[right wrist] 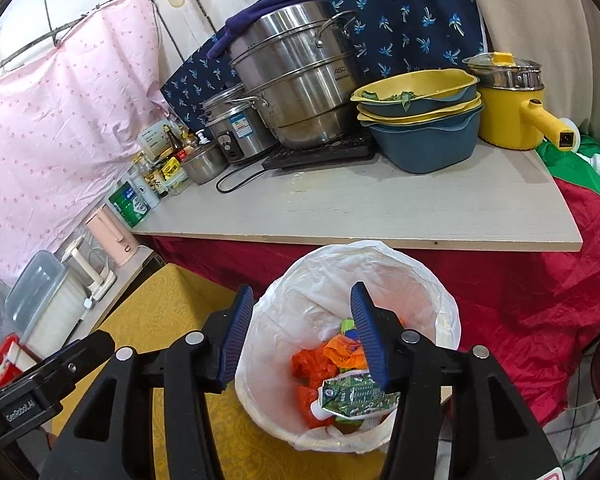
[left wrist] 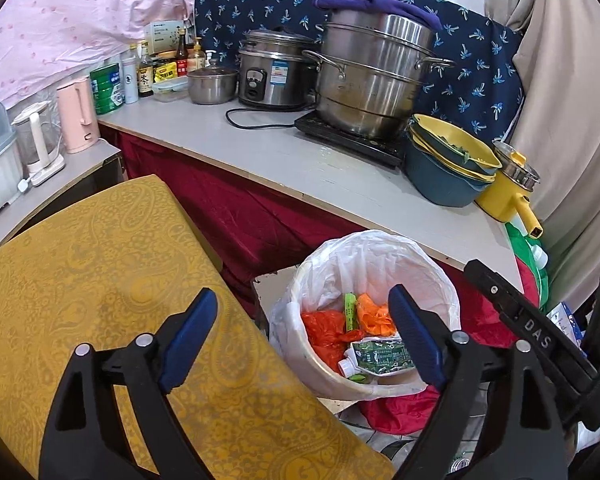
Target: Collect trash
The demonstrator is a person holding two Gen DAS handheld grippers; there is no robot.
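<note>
Left wrist view: left gripper (left wrist: 304, 330) spread wide, nothing between the jaws, hanging partly over the yellow patterned cloth (left wrist: 112, 280) and partly over the lined bin (left wrist: 380, 264). In the bin: orange bags (left wrist: 326, 330), a green strip wrapper (left wrist: 350, 312) and a green pouch with a white cap (left wrist: 380, 358) on top. Black body of the other tool crossing the lower right corner. Shown only here: the red cloth (left wrist: 400, 404) bunched under the bin's near edge, a blue and white packet (left wrist: 568, 320) at far right.

Right wrist view: right gripper (right wrist: 302, 334) about half open, empty, straight above the bin (right wrist: 452, 312), with the green pouch (right wrist: 356, 398) just below the right jaw. Shown only here: the bin's whole rim, the desk (right wrist: 380, 208) edge right behind it, a red box (right wrist: 6, 354) low at far left.

Judged: drop-off looks done, trash inside. Best lifted clear before swinging, jaws kept off the thin liner so the bag stays on the rim, then a look round for leftover rubbish.
</note>
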